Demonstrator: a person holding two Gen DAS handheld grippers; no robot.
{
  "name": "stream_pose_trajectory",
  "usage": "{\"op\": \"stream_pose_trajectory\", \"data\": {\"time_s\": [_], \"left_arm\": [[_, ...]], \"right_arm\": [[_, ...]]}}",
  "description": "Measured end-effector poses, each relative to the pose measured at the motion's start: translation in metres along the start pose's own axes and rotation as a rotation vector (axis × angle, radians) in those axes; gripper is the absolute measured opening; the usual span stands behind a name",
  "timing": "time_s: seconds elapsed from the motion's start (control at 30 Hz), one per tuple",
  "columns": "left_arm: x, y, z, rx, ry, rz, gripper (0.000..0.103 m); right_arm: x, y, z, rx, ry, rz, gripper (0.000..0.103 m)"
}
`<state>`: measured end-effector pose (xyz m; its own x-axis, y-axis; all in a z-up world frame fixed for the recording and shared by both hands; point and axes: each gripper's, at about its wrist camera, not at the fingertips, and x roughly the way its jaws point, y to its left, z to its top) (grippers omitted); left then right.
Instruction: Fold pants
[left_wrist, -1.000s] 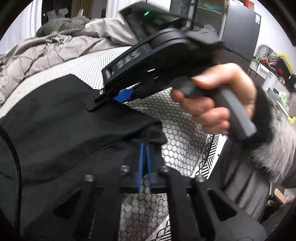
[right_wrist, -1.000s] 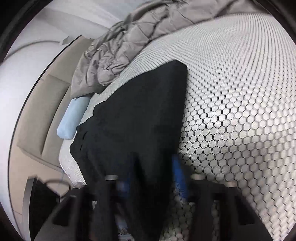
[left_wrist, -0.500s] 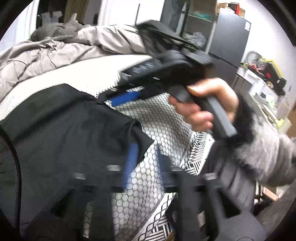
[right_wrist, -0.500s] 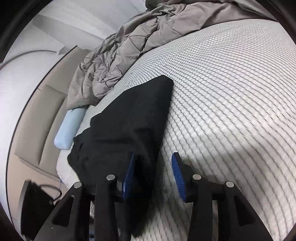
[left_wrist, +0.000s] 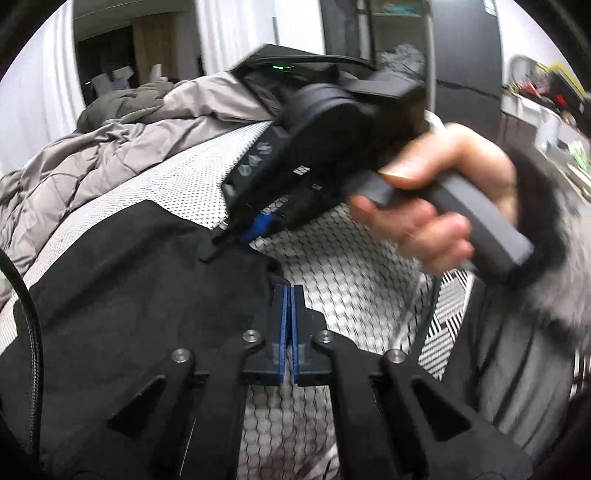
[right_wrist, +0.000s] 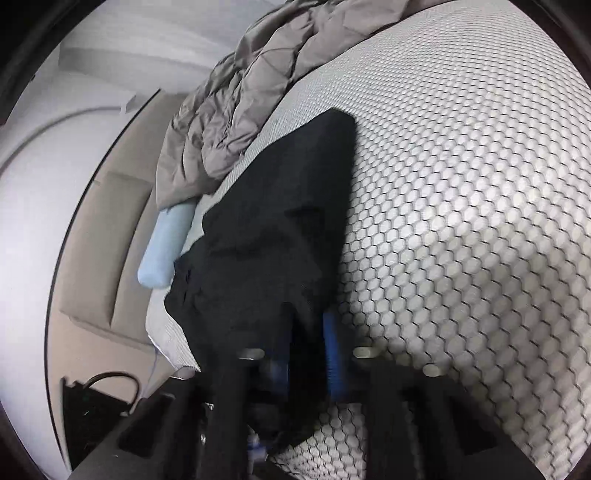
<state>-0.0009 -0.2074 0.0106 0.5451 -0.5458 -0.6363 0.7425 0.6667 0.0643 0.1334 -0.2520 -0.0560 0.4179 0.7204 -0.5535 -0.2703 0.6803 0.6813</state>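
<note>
Left wrist view: left tool (left_wrist: 289, 291) has its blue pads pressed together, tips right at the near corner of the pants (left_wrist: 147, 288). Whether a bit of hem is caught between the pads I can't tell, black on black. Its jaws opened and have just been closing again. The pants lie flat on the bed (left_wrist: 354, 273), on the honeycomb cover, filling the left half of frame; the lower left part is cut off by the tool body. A black cable (left_wrist: 31, 314) arcs down the left edge. Right tool (left_wrist: 243, 236) comes in from upper right, held by a hand (left_wrist: 436, 206) in a furry cuff. Its tips sit at the pants' far edge, only one blue pad visible, the rest motion-blurred. A grey quilt (left_wrist: 110, 155) is bunched behind. Room clutter at far right is too blurred to read.

Right wrist view: the right tool (right_wrist: 306, 347) is pinching a fold of the pants (right_wrist: 280, 229); its jaws have just been closing. The left pad is mostly buried in cloth, the right pad (right_wrist: 332, 350) shows blue, all smeared by blur. The pants run away from the tool across the bed (right_wrist: 461, 184) toward the quilt (right_wrist: 240, 110). A light-blue pillow (right_wrist: 166, 247) lies left of the pants by the headboard (right_wrist: 103, 258). A dark object at lower left is cut off and unclear.
</note>
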Motion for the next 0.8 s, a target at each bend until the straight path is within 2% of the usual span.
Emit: {"op": "stream_pose_trajectory", "data": {"time_s": [0.13, 0.2, 0.3, 0.4, 0.5, 0.57, 0.6, 0.63, 0.7, 0.8], "left_arm": [[-0.003, 0.000, -0.010, 0.021, 0.032, -0.035, 0.000], [-0.004, 0.000, -0.013, 0.014, 0.047, -0.076, 0.000], [-0.005, -0.005, -0.013, 0.029, 0.050, -0.191, 0.000], [-0.013, -0.003, -0.009, 0.027, 0.014, -0.203, 0.000], [-0.022, 0.023, -0.003, -0.076, -0.035, -0.197, 0.001], [-0.024, 0.054, 0.002, -0.187, -0.056, -0.154, 0.025], [-0.023, 0.069, 0.004, -0.240, -0.065, -0.116, 0.055], [-0.018, 0.089, 0.005, -0.306, -0.080, -0.056, 0.070], [-0.005, 0.119, 0.005, -0.390, -0.072, -0.010, 0.070], [0.026, 0.158, -0.001, -0.511, -0.006, -0.001, 0.070]], "right_arm": [[-0.002, -0.005, 0.010, 0.024, -0.030, 0.029, 0.011], [-0.002, -0.007, 0.011, 0.033, -0.031, 0.016, 0.012], [-0.009, -0.008, 0.007, 0.035, -0.049, -0.002, 0.014], [-0.020, -0.009, 0.003, 0.039, -0.056, -0.032, 0.021], [-0.043, -0.007, -0.019, 0.024, -0.058, -0.049, 0.022], [-0.054, 0.001, -0.042, -0.020, -0.040, -0.020, 0.022], [-0.056, 0.006, -0.054, -0.051, -0.026, -0.005, 0.023], [-0.055, 0.010, -0.064, -0.070, -0.013, 0.006, 0.024], [-0.049, 0.012, -0.079, -0.086, 0.007, 0.012, 0.024], [-0.036, 0.011, -0.079, -0.063, -0.002, -0.016, 0.024]]}}
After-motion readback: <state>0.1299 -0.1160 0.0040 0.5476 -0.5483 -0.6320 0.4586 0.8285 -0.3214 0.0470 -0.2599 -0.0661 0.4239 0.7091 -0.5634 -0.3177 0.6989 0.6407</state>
